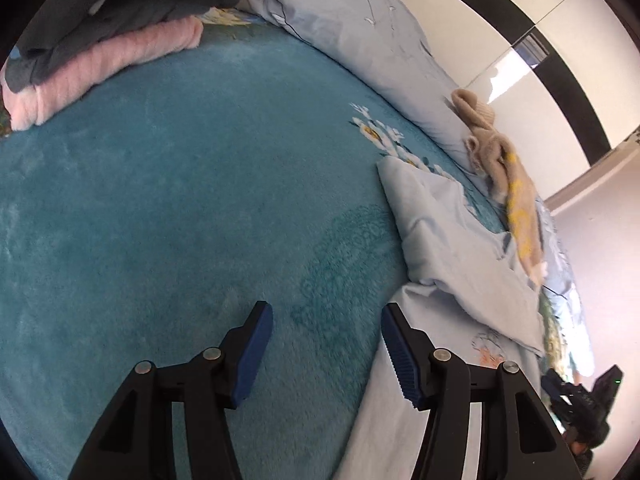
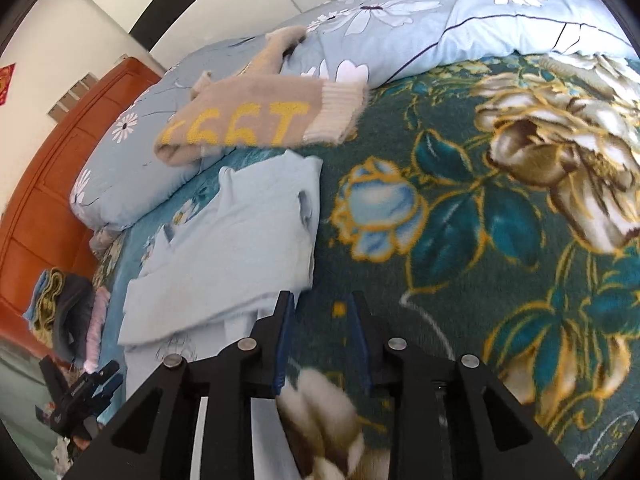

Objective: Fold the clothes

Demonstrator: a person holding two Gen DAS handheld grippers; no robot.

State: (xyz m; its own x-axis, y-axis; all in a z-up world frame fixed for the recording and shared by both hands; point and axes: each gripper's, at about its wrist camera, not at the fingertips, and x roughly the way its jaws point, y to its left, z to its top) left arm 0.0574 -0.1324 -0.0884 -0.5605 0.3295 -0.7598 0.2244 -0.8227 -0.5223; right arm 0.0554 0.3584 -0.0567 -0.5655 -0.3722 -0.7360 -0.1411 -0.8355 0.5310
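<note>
We're hovering both tongs over the bed, landmark being the light blue garment, which is lying part-folded on the teal blanket. Left tongs are standing wide, empty, with the garment just off their right finger. Right tongs are gaping narrowly, nothing between the pads, garment just off their left finger. Its long axis is running away from both tongs (toward the beige sweater). Right tongs are looking nearer its corner.
</note>
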